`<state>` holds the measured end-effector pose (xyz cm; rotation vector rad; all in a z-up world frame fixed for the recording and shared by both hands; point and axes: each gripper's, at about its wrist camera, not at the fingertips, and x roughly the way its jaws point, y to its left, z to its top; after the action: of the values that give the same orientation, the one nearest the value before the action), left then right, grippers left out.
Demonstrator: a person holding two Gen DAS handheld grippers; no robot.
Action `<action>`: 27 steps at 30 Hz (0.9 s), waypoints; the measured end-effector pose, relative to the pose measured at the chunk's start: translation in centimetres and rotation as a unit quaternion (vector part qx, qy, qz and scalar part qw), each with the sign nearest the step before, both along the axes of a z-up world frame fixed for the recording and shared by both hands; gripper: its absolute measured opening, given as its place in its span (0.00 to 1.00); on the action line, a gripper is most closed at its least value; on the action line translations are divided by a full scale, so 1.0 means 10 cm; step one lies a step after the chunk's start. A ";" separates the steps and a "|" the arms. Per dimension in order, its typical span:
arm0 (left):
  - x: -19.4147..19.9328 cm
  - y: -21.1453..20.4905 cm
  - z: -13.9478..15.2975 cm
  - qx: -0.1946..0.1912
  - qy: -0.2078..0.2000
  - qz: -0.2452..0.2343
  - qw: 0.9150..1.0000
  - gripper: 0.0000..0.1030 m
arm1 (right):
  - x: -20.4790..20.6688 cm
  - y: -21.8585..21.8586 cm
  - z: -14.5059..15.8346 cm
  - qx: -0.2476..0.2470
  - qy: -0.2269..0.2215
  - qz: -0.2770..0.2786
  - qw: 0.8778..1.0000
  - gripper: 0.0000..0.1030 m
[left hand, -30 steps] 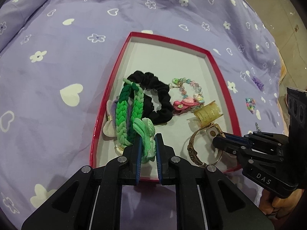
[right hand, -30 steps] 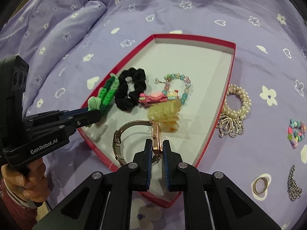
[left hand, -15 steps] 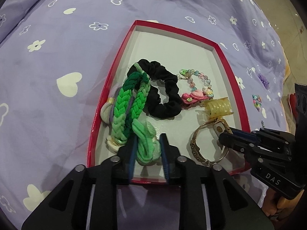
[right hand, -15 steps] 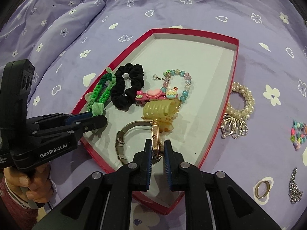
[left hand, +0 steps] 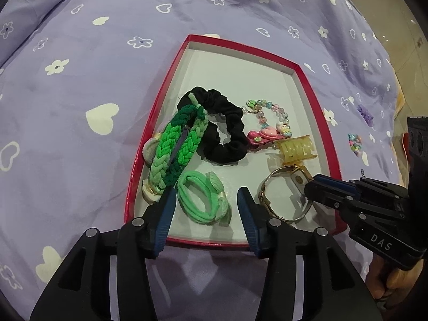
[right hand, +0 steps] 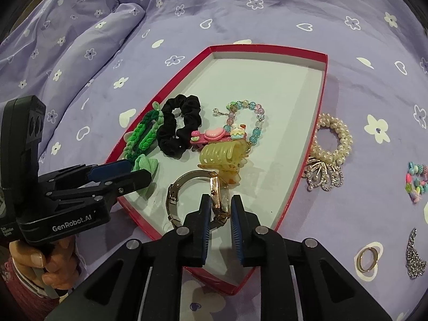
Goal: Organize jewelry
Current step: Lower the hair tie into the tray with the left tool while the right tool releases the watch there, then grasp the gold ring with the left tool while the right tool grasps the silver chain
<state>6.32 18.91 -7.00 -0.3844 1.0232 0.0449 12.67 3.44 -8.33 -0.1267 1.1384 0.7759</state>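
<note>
Jaws of the left gripper [left hand: 206,206] are opening, the light green hair tie [left hand: 202,201] lying loose between them in the red tray [left hand: 315,101]; the right gripper's [right hand: 218,214] jaws are opening around the gold watch [right hand: 214,195] in the tray's near corner.

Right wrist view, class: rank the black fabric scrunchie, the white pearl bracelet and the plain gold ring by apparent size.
1-2. Black fabric scrunchie and white pearl bracelet: too alike to separate.
3. Plain gold ring: smallest, though nearest the camera.
</note>
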 end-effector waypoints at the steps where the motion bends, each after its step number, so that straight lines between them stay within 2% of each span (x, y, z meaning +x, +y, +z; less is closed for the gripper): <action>1: -0.01 0.00 0.02 -0.001 -0.002 0.000 1.000 0.45 | 0.00 -0.01 0.01 0.002 0.000 -0.001 1.000 0.19; 7: -0.08 -0.01 0.12 -0.001 -0.012 0.004 1.000 0.48 | -0.03 -0.07 0.10 0.014 -0.009 -0.005 1.000 0.19; 11: -0.12 -0.01 0.19 -0.004 -0.018 0.010 1.000 0.49 | -0.05 -0.16 0.19 0.030 -0.012 -0.014 0.999 0.29; 13: -0.14 -0.01 0.23 -0.006 -0.021 0.012 1.000 0.50 | -0.07 -0.24 0.25 0.043 -0.014 -0.022 0.999 0.30; 20: -0.17 -0.09 0.36 -0.006 -0.030 0.007 1.000 0.54 | -0.12 -0.66 0.37 0.076 -0.018 -0.066 0.995 0.34; 27: -0.13 -0.34 0.51 -0.001 -0.043 -0.022 0.999 0.55 | -0.14 -1.13 0.40 0.075 -0.024 -0.107 0.991 0.37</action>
<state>5.05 15.51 -1.94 -0.3632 0.9469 -0.0116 11.22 -7.86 -4.32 0.1008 1.0250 0.6595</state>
